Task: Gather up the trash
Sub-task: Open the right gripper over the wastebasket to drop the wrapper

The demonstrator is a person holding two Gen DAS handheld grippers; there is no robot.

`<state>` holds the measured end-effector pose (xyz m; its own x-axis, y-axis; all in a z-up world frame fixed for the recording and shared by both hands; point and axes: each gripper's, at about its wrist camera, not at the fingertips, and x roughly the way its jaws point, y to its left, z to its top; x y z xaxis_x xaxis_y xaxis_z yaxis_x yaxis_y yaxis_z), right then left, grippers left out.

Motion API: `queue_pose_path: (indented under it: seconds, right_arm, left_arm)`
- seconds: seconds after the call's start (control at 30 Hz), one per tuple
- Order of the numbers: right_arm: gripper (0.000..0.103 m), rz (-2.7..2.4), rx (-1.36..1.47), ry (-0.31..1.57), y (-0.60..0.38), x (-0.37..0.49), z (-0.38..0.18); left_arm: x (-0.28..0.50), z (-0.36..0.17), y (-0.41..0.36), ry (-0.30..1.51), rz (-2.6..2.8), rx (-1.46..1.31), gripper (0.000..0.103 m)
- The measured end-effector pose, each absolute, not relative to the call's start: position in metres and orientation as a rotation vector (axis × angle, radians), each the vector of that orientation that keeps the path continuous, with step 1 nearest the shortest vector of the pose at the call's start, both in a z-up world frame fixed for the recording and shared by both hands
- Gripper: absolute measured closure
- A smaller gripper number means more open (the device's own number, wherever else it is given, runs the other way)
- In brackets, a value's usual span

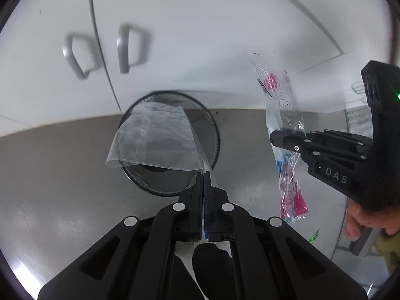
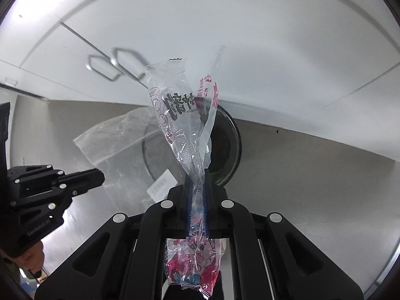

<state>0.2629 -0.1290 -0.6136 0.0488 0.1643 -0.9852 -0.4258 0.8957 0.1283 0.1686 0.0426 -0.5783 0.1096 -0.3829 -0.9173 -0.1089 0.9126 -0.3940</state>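
Note:
My left gripper (image 1: pixel 203 175) is shut on a clear plastic bag (image 1: pixel 155 137) and holds it over the black mesh waste bin (image 1: pixel 210 130) on the floor. My right gripper (image 2: pixel 197 172) is shut on a printed clear wrapper with pink and blue marks (image 2: pixel 182 115), held upright above the same bin (image 2: pixel 230 145). In the left wrist view the right gripper (image 1: pixel 275 138) and its wrapper (image 1: pixel 282 110) hang to the right of the bin. In the right wrist view the left gripper (image 2: pixel 100 173) and the clear bag (image 2: pixel 117 137) are at the left.
White cabinet doors with grey handles (image 1: pixel 125 50) stand right behind the bin. The grey floor (image 1: pixel 62 175) spreads around it. A person's hand (image 1: pixel 362 222) holds the right gripper's handle.

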Motion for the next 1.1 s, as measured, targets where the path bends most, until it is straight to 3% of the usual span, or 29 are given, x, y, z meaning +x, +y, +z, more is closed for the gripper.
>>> queue_pose_path:
  seconds: [0.27,0.67,0.7,0.8,1.1]
  right_arm:
    - [0.095,0.496,-0.255,1.562,-0.118,0.279,-0.709]
    - [0.094,0.520,-0.332,1.697,-0.097,0.289,-0.803]
    - [0.093,0.513,-0.337,1.698,-0.096,0.290,-0.807]
    - [0.075,0.484,-0.327,1.703,-0.100,0.291,-0.809]
    - [0.066,0.480,-0.335,1.656,-0.109,0.283,-0.765]
  left_arm:
    - [0.165,-0.649,0.048,1.507,-0.182,-0.458,0.103]
    - [0.177,-0.687,0.071,1.536,-0.148,-0.504,0.103]
    - [0.178,-0.685,0.072,1.540,-0.140,-0.499,0.100]
    - [0.182,-0.688,0.073,1.550,-0.142,-0.497,0.069]
    - [0.170,-0.661,0.065,1.532,-0.130,-0.442,0.068]
